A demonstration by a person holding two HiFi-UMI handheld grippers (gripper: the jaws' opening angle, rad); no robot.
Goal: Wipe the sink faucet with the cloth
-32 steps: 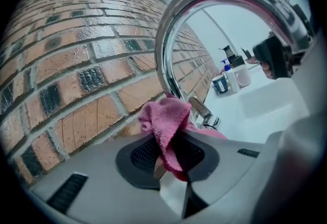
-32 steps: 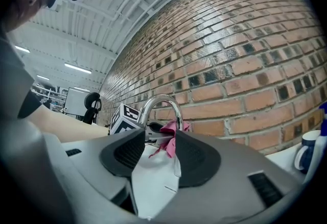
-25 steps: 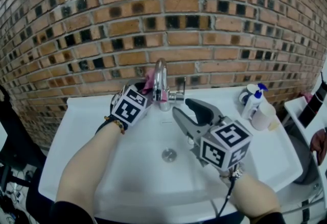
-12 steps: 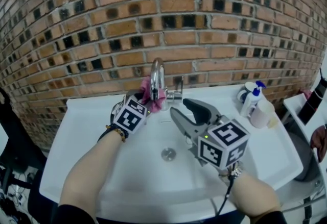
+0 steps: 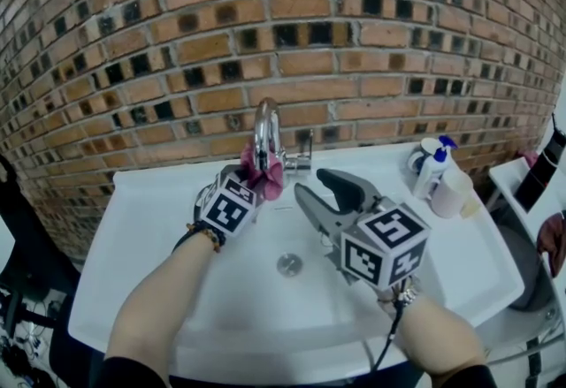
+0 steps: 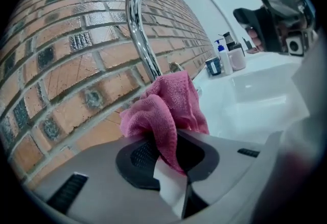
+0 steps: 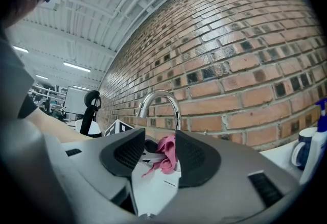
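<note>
A chrome curved faucet [image 5: 264,132] rises at the back of the white sink [image 5: 141,240]. My left gripper [image 5: 252,176] is shut on a pink cloth [image 5: 266,176], which is pressed against the lower part of the faucet's stem. In the left gripper view the cloth [image 6: 168,108] bunches out of the jaws, with the faucet stem [image 6: 140,29] right behind it. My right gripper [image 5: 325,194] hangs open over the basin, right of the faucet, with nothing between its fingers. The right gripper view shows the faucet [image 7: 159,103] and cloth [image 7: 164,155] ahead of it.
A spray bottle [image 5: 434,167], a mug and a white container [image 5: 453,196] stand on the sink's right rear corner. The drain [image 5: 289,265] lies mid-basin. A brick wall [image 5: 283,33] backs the sink. A lever handle [image 5: 303,152] sticks out right of the faucet.
My left gripper has slid the cloth down the faucet stem, from near the arch to its lower part. The right gripper has stayed where it was.
</note>
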